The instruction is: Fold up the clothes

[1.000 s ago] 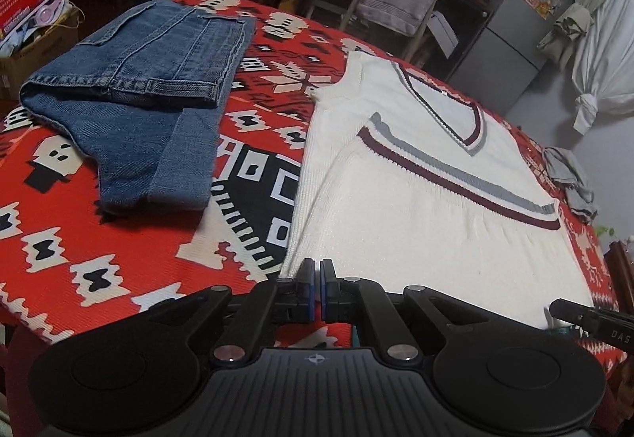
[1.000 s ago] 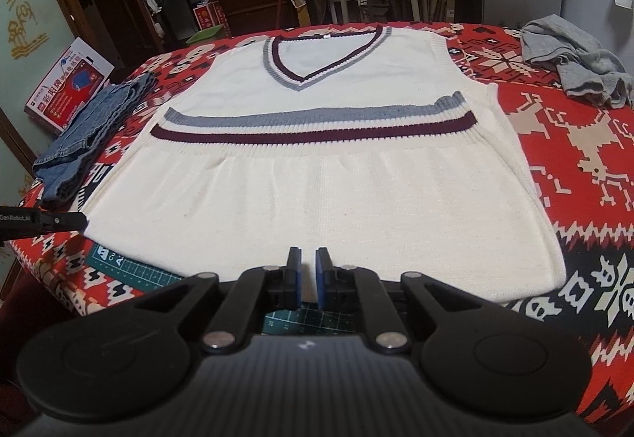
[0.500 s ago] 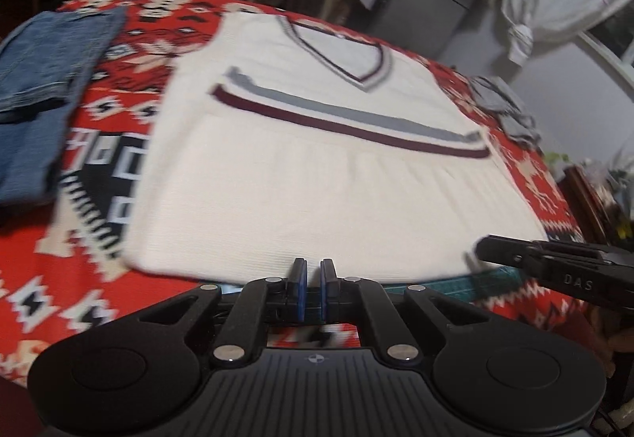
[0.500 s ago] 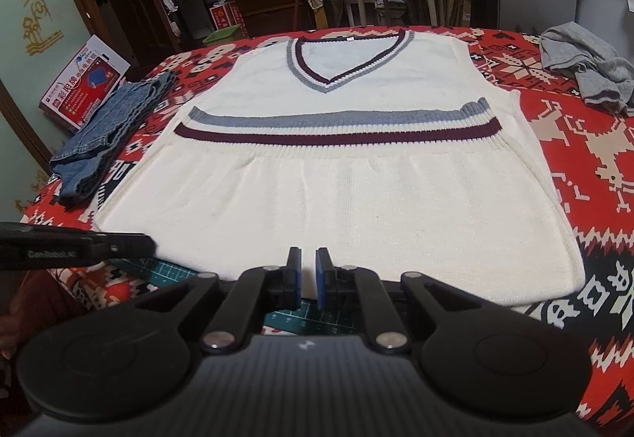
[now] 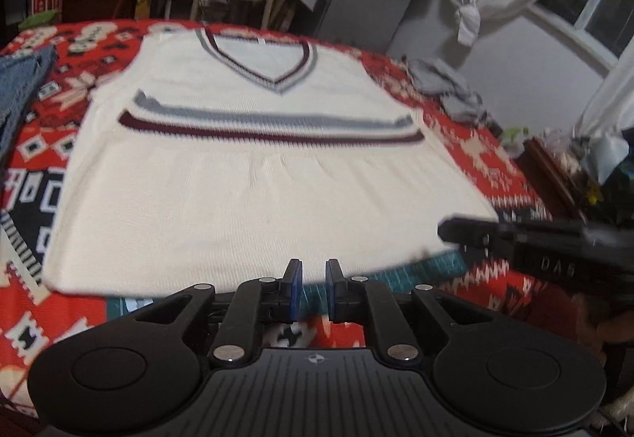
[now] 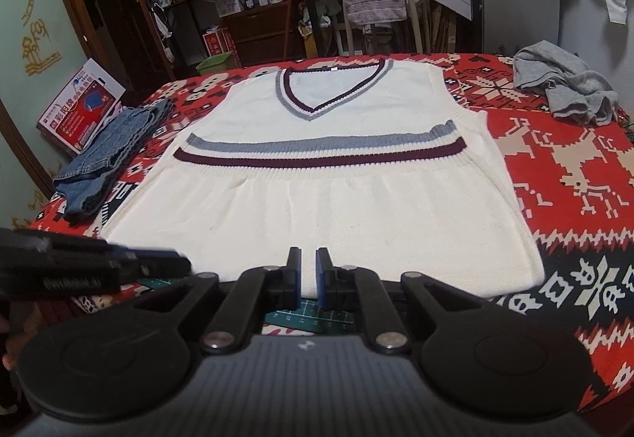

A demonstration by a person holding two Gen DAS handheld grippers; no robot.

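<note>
A cream knit vest (image 5: pixel 257 199) (image 6: pixel 329 199) with a V-neck and grey and maroon stripes lies flat, face up, on the red patterned tablecloth (image 6: pixel 574 167). Its hem faces me. My left gripper (image 5: pixel 314 282) hovers just short of the middle of the hem, its blue pads slightly apart with nothing between them. My right gripper (image 6: pixel 308 270) hangs over the hem a little right of centre, pads almost together and empty. Each gripper shows in the other's view: the right gripper (image 5: pixel 475 234) off the hem's right corner, the left gripper (image 6: pixel 119 266) at the hem's left corner.
Folded blue jeans (image 6: pixel 107 155) (image 5: pixel 20 80) lie left of the vest. A crumpled grey garment (image 6: pixel 566 88) (image 5: pixel 443 84) sits at the back right. A green cutting mat (image 6: pixel 317 314) peeks out under the hem. Shelves, a chair with a towel and a fridge stand behind the table.
My left gripper has swung right, from facing the jeans to facing the vest squarely, and its pads have parted a little. The right gripper has barely moved.
</note>
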